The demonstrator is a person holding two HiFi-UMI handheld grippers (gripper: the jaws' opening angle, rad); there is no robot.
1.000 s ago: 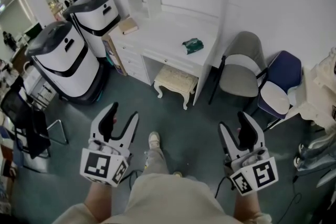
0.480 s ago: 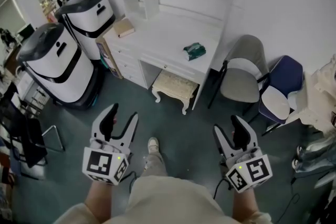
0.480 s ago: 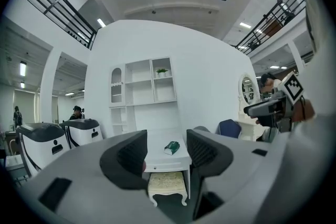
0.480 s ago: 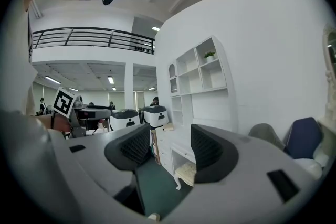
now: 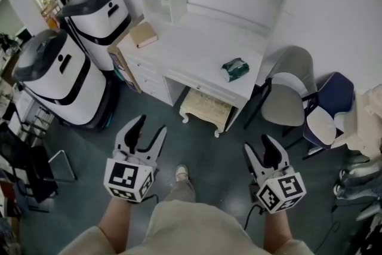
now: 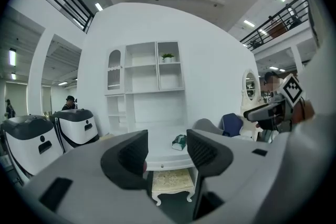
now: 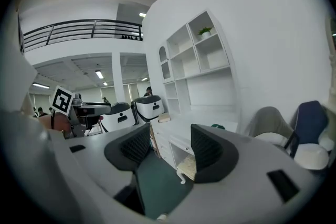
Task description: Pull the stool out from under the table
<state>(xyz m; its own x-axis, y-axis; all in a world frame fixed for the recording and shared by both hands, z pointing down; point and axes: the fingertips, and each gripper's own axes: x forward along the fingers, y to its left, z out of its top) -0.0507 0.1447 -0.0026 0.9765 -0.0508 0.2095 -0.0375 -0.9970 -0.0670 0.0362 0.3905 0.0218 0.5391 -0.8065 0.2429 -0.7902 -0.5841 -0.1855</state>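
A cream stool (image 5: 206, 109) with curved white legs stands tucked partly under the white desk (image 5: 197, 51); it shows too in the left gripper view (image 6: 170, 181) and the right gripper view (image 7: 187, 167). My left gripper (image 5: 148, 132) hangs over the floor, short of the stool and to its left, jaws open and empty. At the right my right gripper (image 5: 265, 150) is likewise open and empty, short of the stool's right side. Through the jaws of the left gripper (image 6: 167, 152) the stool lies straight ahead; the right gripper (image 7: 170, 145) frames it slightly to the right.
On the desk lie a green packet (image 5: 235, 68) and a book (image 5: 143, 34). Two large white and grey machines (image 5: 54, 74) stand at the left. A grey chair (image 5: 289, 92) and a blue chair (image 5: 328, 107) stand right of the desk. A black chair (image 5: 24, 164) is near left.
Both grippers and my view have moved toward the desk; the stool and desk now look larger and closer. The jaws keep the same width.
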